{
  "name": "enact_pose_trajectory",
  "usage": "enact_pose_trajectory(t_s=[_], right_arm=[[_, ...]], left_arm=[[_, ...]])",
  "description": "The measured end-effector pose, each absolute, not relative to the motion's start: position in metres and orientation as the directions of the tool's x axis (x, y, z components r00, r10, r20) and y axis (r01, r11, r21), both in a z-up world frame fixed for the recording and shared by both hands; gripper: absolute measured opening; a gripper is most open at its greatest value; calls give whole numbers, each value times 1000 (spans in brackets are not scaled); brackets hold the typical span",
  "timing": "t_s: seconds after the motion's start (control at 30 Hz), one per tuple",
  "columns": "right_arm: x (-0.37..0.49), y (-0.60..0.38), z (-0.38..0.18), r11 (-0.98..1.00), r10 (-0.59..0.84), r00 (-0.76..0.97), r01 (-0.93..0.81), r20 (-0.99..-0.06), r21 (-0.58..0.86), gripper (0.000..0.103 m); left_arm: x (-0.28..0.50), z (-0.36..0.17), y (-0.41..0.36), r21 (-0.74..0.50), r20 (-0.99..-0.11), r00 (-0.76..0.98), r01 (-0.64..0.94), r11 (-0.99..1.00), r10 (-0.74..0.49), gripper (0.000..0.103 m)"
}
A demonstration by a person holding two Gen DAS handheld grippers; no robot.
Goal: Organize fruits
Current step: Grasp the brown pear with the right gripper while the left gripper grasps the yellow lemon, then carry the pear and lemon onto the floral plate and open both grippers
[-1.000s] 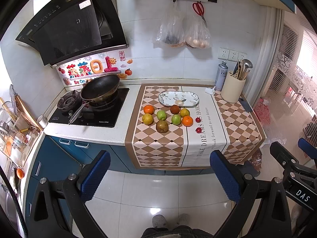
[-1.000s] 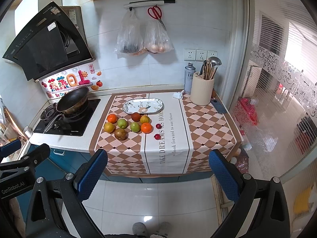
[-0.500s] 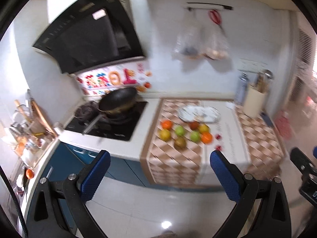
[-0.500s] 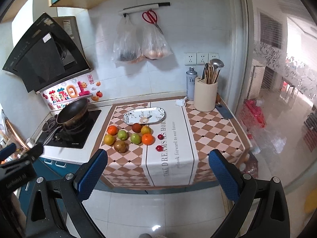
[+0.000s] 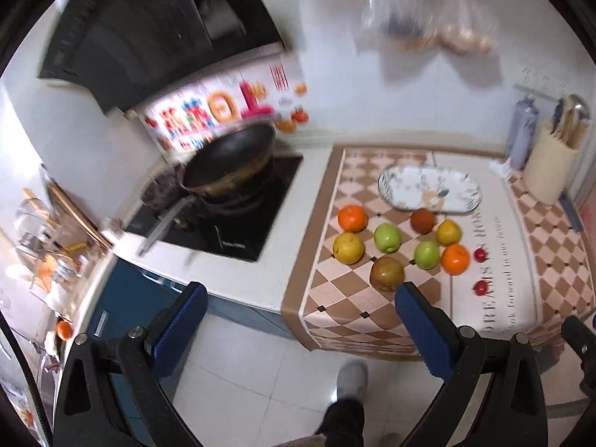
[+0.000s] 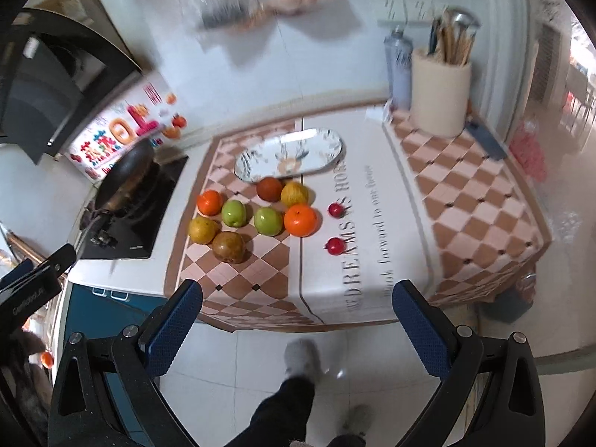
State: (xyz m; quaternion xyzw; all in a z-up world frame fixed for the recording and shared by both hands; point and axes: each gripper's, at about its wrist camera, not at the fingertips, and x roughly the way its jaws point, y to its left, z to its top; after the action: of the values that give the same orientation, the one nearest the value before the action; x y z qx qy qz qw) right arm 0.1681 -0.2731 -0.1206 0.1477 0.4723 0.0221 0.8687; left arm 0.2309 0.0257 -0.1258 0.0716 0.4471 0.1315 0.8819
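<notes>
Several fruits lie in a cluster on the checkered cloth [image 5: 335, 313]: two oranges [image 5: 352, 218] [image 6: 300, 219], two green apples [image 5: 387, 237] [image 6: 267, 221], yellow fruits [image 5: 348, 248], a brown pear [image 5: 387, 274] [image 6: 228, 247], a dark red-brown fruit [image 6: 269, 189] and two small red fruits [image 6: 334, 246]. An empty oval patterned plate [image 5: 428, 187] [image 6: 288, 154] lies just behind them. My left gripper [image 5: 298, 329] and right gripper [image 6: 296, 329] are both open and empty, held over the floor in front of the counter, apart from the fruit.
A black pan [image 5: 229, 162] sits on the stove [image 5: 238, 223] to the left. A utensil holder [image 6: 439, 93] and a grey bottle [image 6: 398, 67] stand at the back right. Bags hang on the wall. The person's feet [image 6: 301, 359] are on the tiled floor below.
Both grippers have moved forward and down toward the counter, so the fruits and plate look larger. Both stay open.
</notes>
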Motion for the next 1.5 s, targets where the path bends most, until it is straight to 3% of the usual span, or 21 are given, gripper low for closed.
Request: enact_pose_trajectory(t_s=[0.3, 0.47, 0.57, 0.67, 0.8, 1.1, 1.13, 1.23, 1.5], right_arm=[[304, -204, -240, 899, 292, 334, 223, -896, 376, 103], [370, -145, -310, 849, 382, 208, 306, -901, 430, 103], [393, -123, -345, 842, 390, 143, 344, -909, 416, 98], [409, -107, -377, 829, 412, 77, 382, -908, 409, 86], [421, -90, -400, 848, 407, 16, 365, -913, 384, 70], [405, -95, -397, 916, 285, -25, 302, -958, 264, 69], [404, -97, -397, 915, 286, -26, 305, -958, 265, 69], [404, -97, -397, 919, 280, -32, 299, -960, 258, 69], [417, -110, -400, 896, 317, -32, 339, -948, 287, 70]], left_arm=[[367, -224, 97, 177, -926, 319, -114, 978, 204, 103], [403, -266, 119, 164, -964, 203, -58, 985, 172, 103], [423, -290, 127, 157, -977, 145, -19, 987, 158, 103], [442, -308, 135, 116, -989, 91, 10, 993, 114, 103], [458, -328, 131, 26, -1000, 13, 47, 999, 26, 103], [485, -363, 82, -163, -982, -116, 132, 978, -148, 101], [488, -368, 77, -169, -980, -129, 137, 976, -151, 95], [495, -387, 63, -150, -979, -161, 168, 974, -123, 61], [500, -402, 44, -101, -984, -165, 227, 969, -64, 60]])
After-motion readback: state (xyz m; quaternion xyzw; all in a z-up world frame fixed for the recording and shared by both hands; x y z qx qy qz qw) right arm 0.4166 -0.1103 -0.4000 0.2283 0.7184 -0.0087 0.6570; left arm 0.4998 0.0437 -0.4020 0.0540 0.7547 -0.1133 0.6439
